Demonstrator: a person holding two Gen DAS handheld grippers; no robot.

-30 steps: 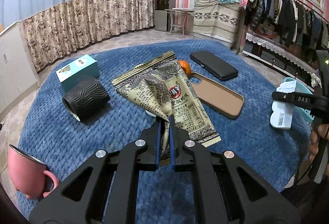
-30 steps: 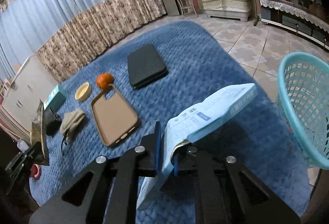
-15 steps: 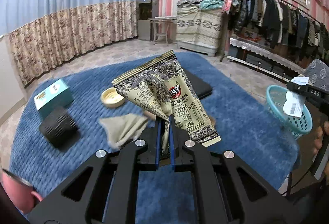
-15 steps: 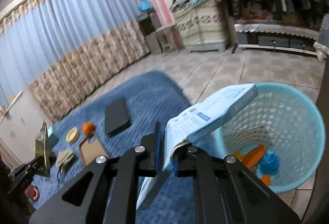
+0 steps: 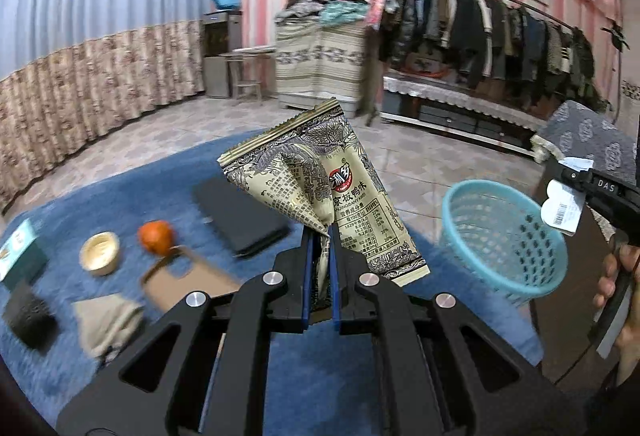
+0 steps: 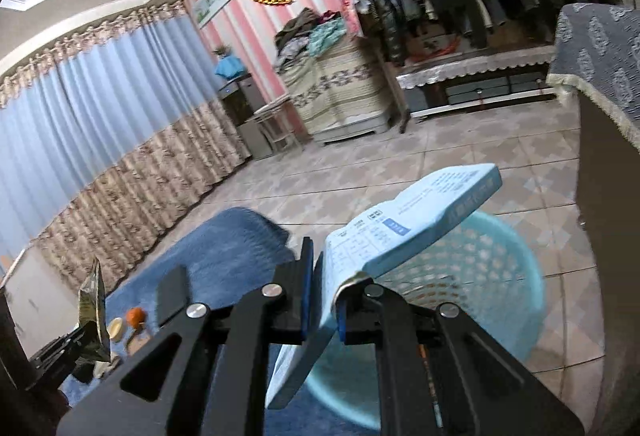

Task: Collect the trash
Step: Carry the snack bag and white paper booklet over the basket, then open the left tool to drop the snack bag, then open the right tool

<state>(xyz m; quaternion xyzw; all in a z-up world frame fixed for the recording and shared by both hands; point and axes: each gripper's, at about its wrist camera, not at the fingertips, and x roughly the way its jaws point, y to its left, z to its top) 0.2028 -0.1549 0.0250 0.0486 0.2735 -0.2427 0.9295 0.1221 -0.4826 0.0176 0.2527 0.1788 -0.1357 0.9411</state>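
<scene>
Both fingers clamped: left gripper (image 5: 319,236) snack wrapper (image 5: 320,180), right gripper (image 6: 324,268) blue packet (image 6: 404,224)

A surface (image 5: 132,196) under a blue knitted cover fills the lower left of the left wrist frame. Lying directly on it: a black flat case (image 5: 240,216) at centre, an orange fruit (image 5: 156,236) to its left, a small cream dish (image 5: 100,250) left of that, a brown phone case (image 5: 188,280) below the fruit, a beige cloth (image 5: 106,320) at lower left, a teal box (image 5: 18,254) and a black ribbed object (image 5: 28,314) at the left edge. A light blue basket (image 5: 504,236) stands on the tiled floor (image 5: 432,156), right of centre.
</scene>
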